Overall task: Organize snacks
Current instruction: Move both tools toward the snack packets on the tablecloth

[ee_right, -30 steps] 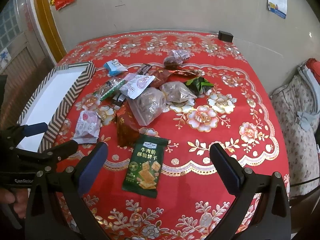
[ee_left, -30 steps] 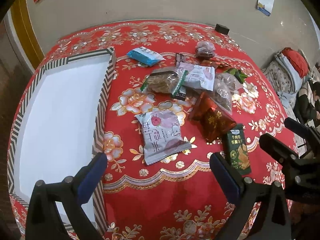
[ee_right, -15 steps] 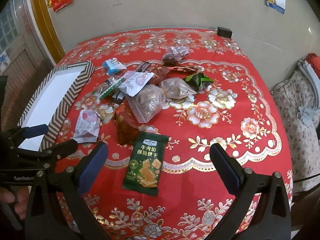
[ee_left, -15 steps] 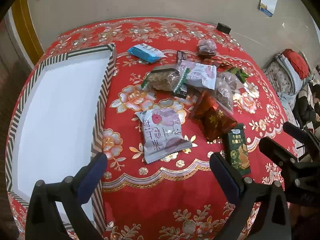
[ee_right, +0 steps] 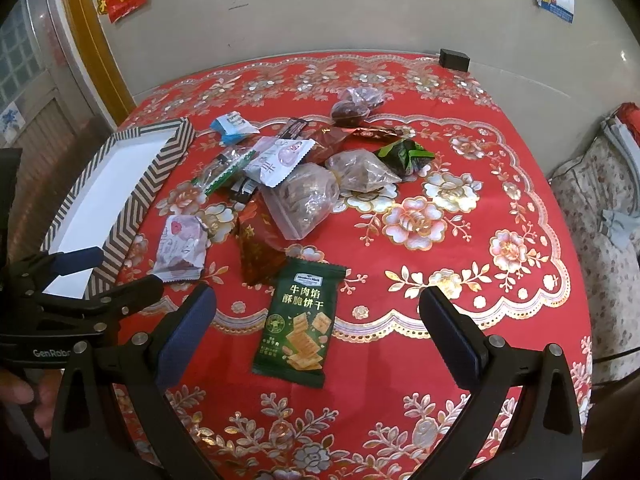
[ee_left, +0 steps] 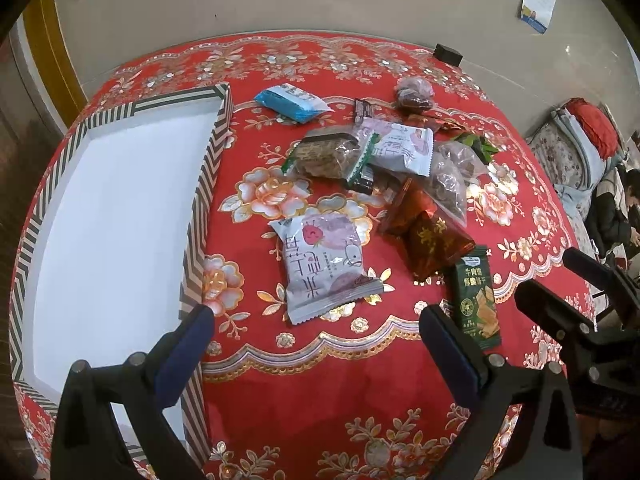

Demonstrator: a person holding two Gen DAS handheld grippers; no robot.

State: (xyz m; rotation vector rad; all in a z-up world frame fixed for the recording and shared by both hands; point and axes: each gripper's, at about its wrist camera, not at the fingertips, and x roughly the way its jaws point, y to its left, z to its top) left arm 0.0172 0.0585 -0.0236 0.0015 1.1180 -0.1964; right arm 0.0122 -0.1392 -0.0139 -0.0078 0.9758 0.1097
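Both the left tongs and right tongs gape wide, gripping nothing. The glossy green cracker packet lies flat on the bench, between the right tongs' tips. Its long axis runs toward the crinkly snack pile.

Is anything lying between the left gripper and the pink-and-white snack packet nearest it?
Nothing visible does. The left gripper is open above bare tablecloth, and the pink-and-white packet lies just ahead, apart from the other snacks and beside the striped tray.
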